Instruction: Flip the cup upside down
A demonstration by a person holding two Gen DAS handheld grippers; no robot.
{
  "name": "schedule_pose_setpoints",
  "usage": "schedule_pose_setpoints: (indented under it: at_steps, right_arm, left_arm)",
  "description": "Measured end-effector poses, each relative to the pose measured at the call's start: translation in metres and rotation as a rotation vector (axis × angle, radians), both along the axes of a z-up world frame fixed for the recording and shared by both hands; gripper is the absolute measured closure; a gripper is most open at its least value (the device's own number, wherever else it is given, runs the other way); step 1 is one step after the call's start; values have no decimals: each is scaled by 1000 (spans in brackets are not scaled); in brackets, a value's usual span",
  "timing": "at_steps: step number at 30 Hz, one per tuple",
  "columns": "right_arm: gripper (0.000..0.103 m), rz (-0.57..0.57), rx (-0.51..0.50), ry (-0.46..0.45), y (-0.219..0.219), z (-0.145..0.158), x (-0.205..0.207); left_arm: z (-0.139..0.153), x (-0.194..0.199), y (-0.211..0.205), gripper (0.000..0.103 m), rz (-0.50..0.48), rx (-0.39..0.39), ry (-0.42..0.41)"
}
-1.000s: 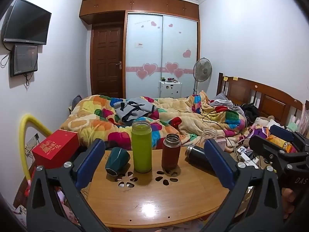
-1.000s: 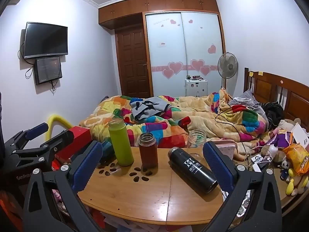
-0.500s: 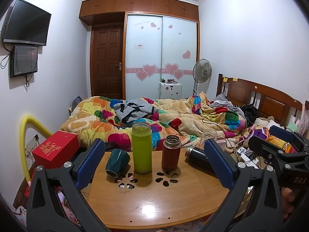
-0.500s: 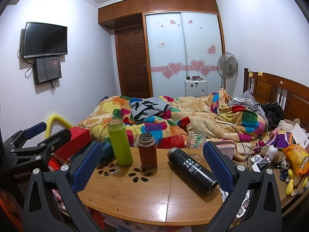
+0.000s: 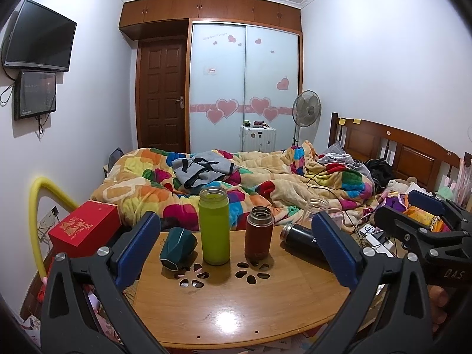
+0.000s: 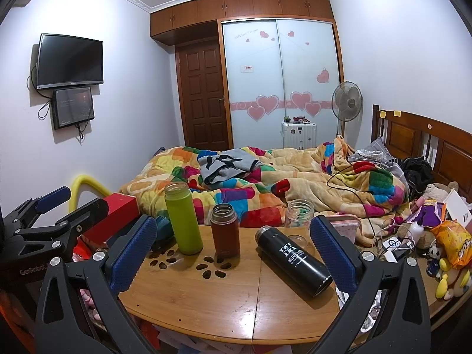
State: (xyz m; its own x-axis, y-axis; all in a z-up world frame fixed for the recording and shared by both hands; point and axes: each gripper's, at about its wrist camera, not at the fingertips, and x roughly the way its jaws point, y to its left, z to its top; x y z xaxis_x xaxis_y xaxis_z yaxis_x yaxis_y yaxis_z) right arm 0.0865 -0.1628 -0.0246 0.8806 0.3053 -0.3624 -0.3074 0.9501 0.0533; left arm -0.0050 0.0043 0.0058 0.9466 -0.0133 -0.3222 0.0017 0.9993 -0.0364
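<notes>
A round wooden table (image 5: 236,309) holds several drinking vessels. A dark green faceted cup (image 5: 178,248) lies tipped on its side at the table's left. A green bottle (image 5: 214,225) and a brown flask (image 5: 259,236) stand upright, lids off. A black flask (image 6: 293,260) lies on its side, and a clear glass jar (image 6: 298,214) stands at the far edge. My left gripper (image 5: 236,244) is open and empty above the table's near side. My right gripper (image 6: 233,247) is open and empty, the black flask near its right finger.
A red box (image 5: 84,227) and a yellow tube (image 5: 37,206) are left of the table. A bed with a colourful quilt (image 5: 250,183) lies behind it. Snacks, cables and toys (image 6: 436,242) clutter the right side. The other gripper shows at each view's edge.
Both views have shifted very slightly; the grippers hold almost still and stay open. Nothing on the table has moved.
</notes>
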Motion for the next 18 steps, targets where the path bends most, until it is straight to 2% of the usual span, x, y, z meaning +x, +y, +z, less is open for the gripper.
schedule_pose_setpoints:
  at_steps: [15, 18]
  right_arm:
    - [0, 1, -1, -5, 0, 1, 0]
    - [0, 3, -2, -9, -4, 10, -2]
  left_arm:
    - [1, -3, -4, 0, -5, -2, -4]
    - [2, -4, -6, 0, -5, 1, -5]
